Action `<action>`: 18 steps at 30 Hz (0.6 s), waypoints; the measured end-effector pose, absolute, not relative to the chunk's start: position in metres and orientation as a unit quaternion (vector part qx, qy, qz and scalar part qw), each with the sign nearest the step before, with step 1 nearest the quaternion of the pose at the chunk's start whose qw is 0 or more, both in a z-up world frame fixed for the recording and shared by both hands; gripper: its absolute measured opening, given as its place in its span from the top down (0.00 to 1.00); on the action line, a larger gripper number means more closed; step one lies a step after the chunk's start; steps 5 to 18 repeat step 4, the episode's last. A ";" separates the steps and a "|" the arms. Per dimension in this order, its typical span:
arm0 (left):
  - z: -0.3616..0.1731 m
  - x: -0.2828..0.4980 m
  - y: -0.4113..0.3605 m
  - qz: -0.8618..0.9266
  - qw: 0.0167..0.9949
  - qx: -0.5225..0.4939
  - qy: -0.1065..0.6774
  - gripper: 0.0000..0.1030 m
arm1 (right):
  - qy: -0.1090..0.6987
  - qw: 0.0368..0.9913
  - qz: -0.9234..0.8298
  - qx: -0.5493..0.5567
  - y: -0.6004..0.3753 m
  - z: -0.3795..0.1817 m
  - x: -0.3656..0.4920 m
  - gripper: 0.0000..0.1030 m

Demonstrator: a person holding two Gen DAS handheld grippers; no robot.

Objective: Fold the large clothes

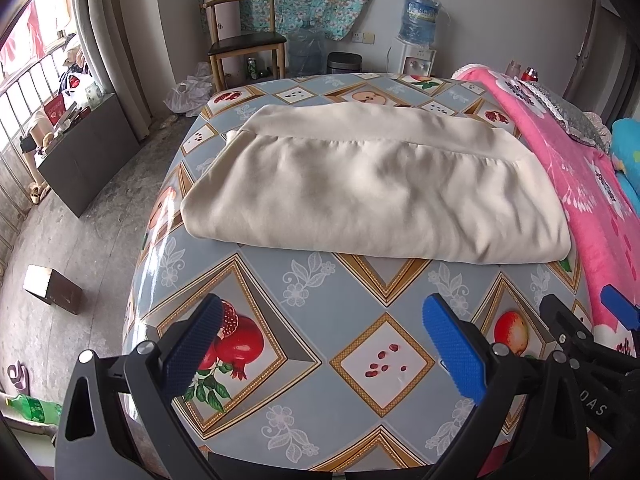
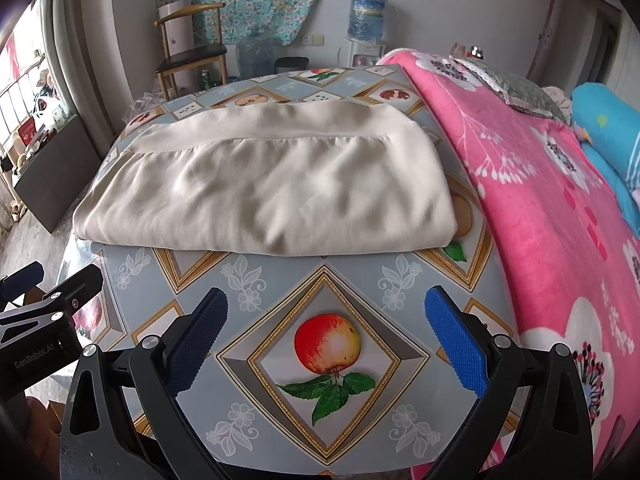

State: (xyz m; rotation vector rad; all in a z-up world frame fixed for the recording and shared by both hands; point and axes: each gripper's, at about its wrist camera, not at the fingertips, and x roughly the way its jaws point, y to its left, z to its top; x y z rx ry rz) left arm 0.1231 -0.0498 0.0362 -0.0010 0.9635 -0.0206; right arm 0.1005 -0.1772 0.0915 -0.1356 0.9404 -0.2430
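The table point(image 2: 344, 412), covered in fruit-print oilcloth, carries the cream garment point(image 2: 272, 184) at its far half, already folded into a thick rectangle with the band along its far edge. My left gripper point(image 1: 320, 344) and right gripper point(image 2: 326, 340) hover over the near half, well apart from the cloth, both spread and empty. I judge the fold nearly complete; any further halving calls for gripping a side edge.

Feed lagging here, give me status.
Left gripper and right gripper open, empty. Cream garment folded flat on table. Nothing blocking.
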 end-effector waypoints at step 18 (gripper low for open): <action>0.038 0.123 -0.050 -0.010 0.886 -0.001 0.463 0.05 | 0.451 0.882 -0.117 -0.066 -0.178 0.091 0.101 0.07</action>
